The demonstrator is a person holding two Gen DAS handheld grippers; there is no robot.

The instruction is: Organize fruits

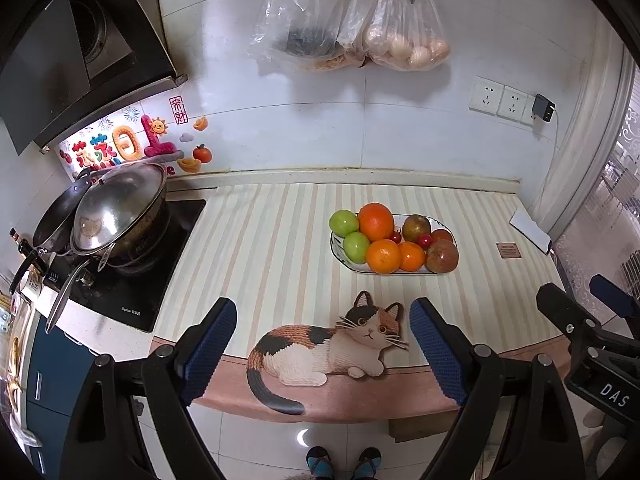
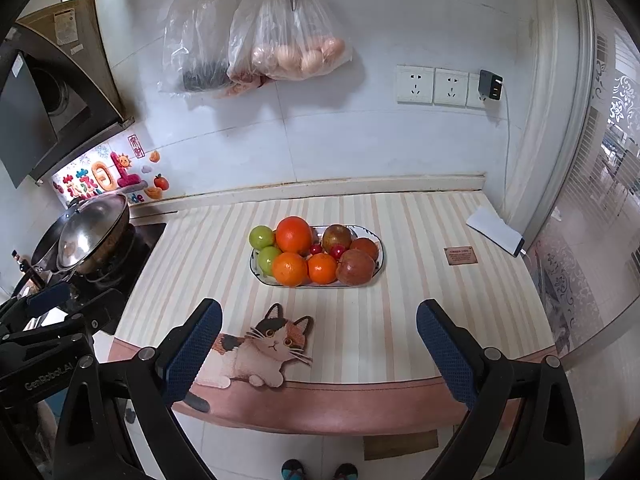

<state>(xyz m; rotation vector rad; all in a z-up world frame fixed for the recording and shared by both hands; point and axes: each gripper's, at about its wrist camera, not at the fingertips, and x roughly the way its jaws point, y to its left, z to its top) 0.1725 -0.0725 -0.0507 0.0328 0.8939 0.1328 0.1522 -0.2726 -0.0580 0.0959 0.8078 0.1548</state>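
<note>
A white oval plate (image 1: 338, 256) (image 2: 380, 254) on the striped counter mat holds piled fruit: oranges (image 1: 375, 222) (image 2: 293, 235), two green apples (image 1: 343, 222) (image 2: 261, 237), reddish-brown fruits (image 1: 441, 256) (image 2: 356, 266) and small red ones (image 1: 425, 240) (image 2: 337, 251). My left gripper (image 1: 322, 320) is open and empty, over the counter's front edge, short of the plate. My right gripper (image 2: 319, 320) is open and empty, also in front of the plate. The right gripper's body shows at the right of the left wrist view (image 1: 592, 332).
A lidded wok (image 1: 120, 208) (image 2: 94, 232) sits on the stove at the left. Plastic bags (image 1: 404, 28) (image 2: 296, 32) hang on the wall above. A phone (image 1: 530, 230) (image 2: 496, 230) lies charging at the counter's right. A cat picture (image 1: 328, 344) (image 2: 264, 344) marks the mat's front.
</note>
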